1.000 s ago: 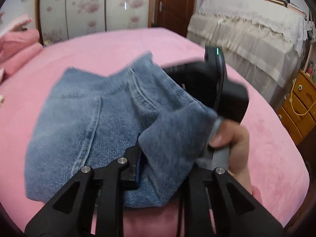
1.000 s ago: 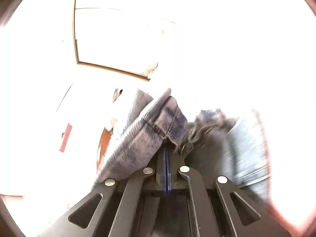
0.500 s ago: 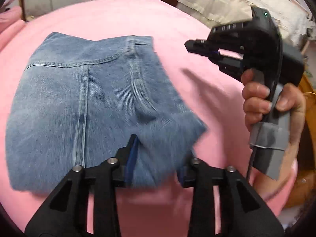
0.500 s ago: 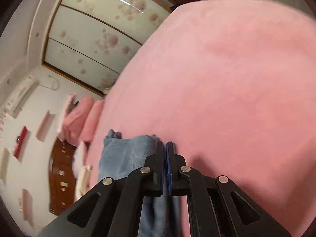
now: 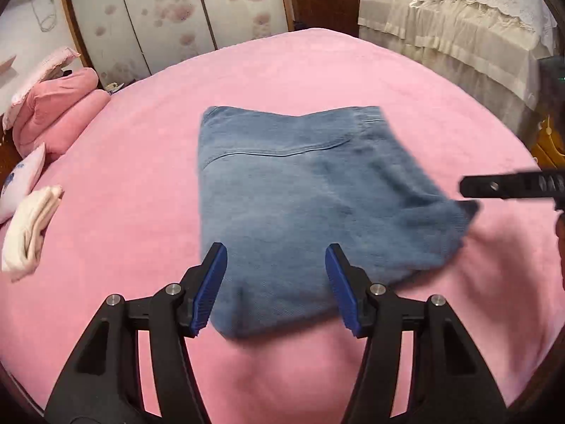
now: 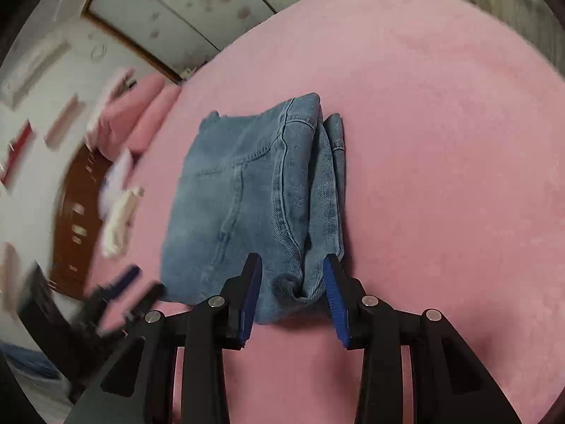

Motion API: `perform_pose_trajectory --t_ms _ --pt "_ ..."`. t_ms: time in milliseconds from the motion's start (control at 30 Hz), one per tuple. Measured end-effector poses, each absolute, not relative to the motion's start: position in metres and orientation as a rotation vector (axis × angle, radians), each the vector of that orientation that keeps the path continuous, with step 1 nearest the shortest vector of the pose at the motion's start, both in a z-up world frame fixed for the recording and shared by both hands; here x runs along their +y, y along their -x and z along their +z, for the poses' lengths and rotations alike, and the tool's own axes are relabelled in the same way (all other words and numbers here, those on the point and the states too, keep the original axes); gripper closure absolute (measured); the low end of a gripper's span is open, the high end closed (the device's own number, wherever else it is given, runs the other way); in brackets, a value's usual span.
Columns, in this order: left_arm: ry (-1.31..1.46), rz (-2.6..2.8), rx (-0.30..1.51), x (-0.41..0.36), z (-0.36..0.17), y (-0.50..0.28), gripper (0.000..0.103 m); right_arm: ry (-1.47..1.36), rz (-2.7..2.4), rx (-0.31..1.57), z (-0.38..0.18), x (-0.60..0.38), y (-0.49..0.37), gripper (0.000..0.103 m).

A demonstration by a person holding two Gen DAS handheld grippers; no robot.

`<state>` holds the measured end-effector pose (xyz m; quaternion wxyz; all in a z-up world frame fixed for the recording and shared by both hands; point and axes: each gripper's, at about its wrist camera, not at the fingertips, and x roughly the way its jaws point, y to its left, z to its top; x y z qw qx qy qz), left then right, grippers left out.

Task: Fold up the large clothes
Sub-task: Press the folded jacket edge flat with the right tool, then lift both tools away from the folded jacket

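A pair of blue jeans lies folded in a flat packet on the pink bed. My left gripper hovers over its near edge. The jaws are opening and the blue pads stand apart without pressing the denim seen between them. At the right edge of the left wrist view, my right gripper juts in side-on beside the jeans' right corner. In the right wrist view the right gripper straddles the near corner of the jeans, its jaws opening and gripping nothing. The left gripper is a blur at lower left.
Pink pillows, a white printed cushion and a folded cream cloth lie along the bed's left side. Flowered sliding wardrobe doors stand behind. Lace-covered furniture stands to the right of the bed.
Both grippers let go of the denim and pulled back. The jeans, lifted a second ago, now lie folded flat. Both pairs of jaws have spread apart.
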<state>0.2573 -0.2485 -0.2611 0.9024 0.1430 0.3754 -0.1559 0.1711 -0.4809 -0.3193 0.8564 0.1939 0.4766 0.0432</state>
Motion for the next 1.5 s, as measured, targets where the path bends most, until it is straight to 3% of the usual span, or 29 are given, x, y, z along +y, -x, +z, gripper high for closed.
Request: perform_pose_trajectory --t_ms 133,233,367,500,600,700,800,900,1000,1100,1200,1267,1500 --pt "-0.188 -0.331 0.846 -0.233 -0.292 -0.306 0.047 -0.338 0.117 1.001 -0.323 -0.444 -0.206 0.067" --pt "-0.164 -0.303 0.923 -0.226 -0.318 -0.335 0.038 -0.355 0.03 1.123 -0.337 -0.447 -0.216 0.067" --pt "-0.089 -0.351 0.977 -0.207 -0.328 -0.348 0.038 -0.304 -0.035 1.133 -0.348 -0.444 -0.207 0.068" --pt "0.185 -0.421 1.102 -0.169 -0.344 -0.362 0.038 -0.269 -0.07 1.133 -0.365 -0.437 -0.209 0.069" --pt "0.167 -0.415 1.084 -0.168 -0.339 -0.354 0.038 -0.303 -0.097 1.136 -0.367 -0.441 -0.205 0.069" --pt "0.102 -0.417 1.067 -0.169 -0.321 -0.345 0.055 -0.367 -0.164 1.178 -0.353 -0.444 -0.205 0.069" --pt "0.008 -0.433 1.054 -0.173 -0.294 -0.337 0.079 -0.296 -0.199 1.133 -0.319 -0.435 -0.206 0.07" --pt "-0.029 -0.483 1.037 -0.18 -0.266 -0.336 0.08 -0.245 -0.082 1.018 -0.288 -0.412 -0.218 0.075" --pt "-0.086 -0.427 1.087 -0.208 -0.269 -0.373 0.089 -0.274 0.033 1.013 -0.287 -0.388 -0.251 0.083" --pt "-0.062 -0.369 1.2 -0.226 -0.288 -0.41 0.091 -0.373 0.091 1.074 -0.318 -0.375 -0.303 0.101" --pt "-0.126 -0.316 1.223 -0.236 -0.294 -0.416 0.092 -0.4 0.026 1.181 -0.362 -0.384 -0.334 0.102" --pt "-0.135 -0.285 1.214 -0.235 -0.299 -0.418 0.102 -0.476 0.045 1.175 -0.379 -0.4 -0.336 0.103" --pt "0.138 -0.338 1.378 -0.202 -0.302 -0.445 0.102 -0.425 -0.104 1.181 -0.367 -0.43 -0.309 0.103"
